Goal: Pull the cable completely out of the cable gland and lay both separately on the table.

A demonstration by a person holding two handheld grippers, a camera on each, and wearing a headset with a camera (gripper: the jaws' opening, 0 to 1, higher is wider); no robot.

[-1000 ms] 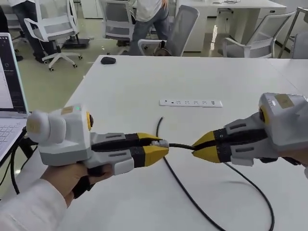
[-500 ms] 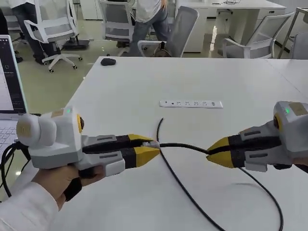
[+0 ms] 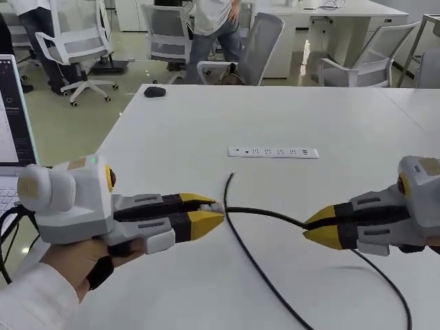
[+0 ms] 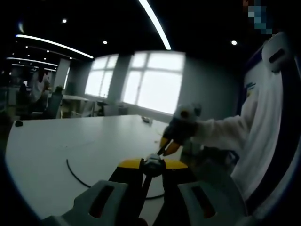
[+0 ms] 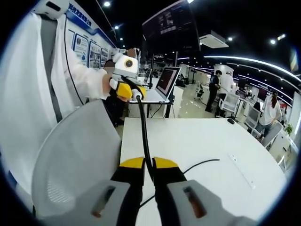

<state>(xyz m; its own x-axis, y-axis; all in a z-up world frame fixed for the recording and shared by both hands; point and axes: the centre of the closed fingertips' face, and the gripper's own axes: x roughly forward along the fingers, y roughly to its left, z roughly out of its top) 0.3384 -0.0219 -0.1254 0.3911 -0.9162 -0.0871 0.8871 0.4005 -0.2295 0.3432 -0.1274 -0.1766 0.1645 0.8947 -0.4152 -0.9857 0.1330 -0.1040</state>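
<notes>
My left gripper (image 3: 218,210) is shut on the small white cable gland (image 3: 218,205), held above the white table (image 3: 172,137). The black cable (image 3: 265,212) runs taut from the gland to my right gripper (image 3: 307,229), which is shut on it. Past the right jaws the cable drops to the table and loops off at the bottom right. Its free end lies near the table's middle. In the left gripper view the gland (image 4: 153,165) sits between the yellow jaw tips. In the right gripper view the cable (image 5: 143,132) stretches from the jaws up to the left gripper (image 5: 133,94).
A white power strip (image 3: 273,152) lies beyond the grippers. A black mouse (image 3: 154,91) sits at the far table edge. An open laptop (image 3: 10,117) stands at the left. Office chairs and a standing person are behind the table.
The two grippers have moved apart: the right one went right and the left one slightly left. A longer stretch of black cable shows between them.
</notes>
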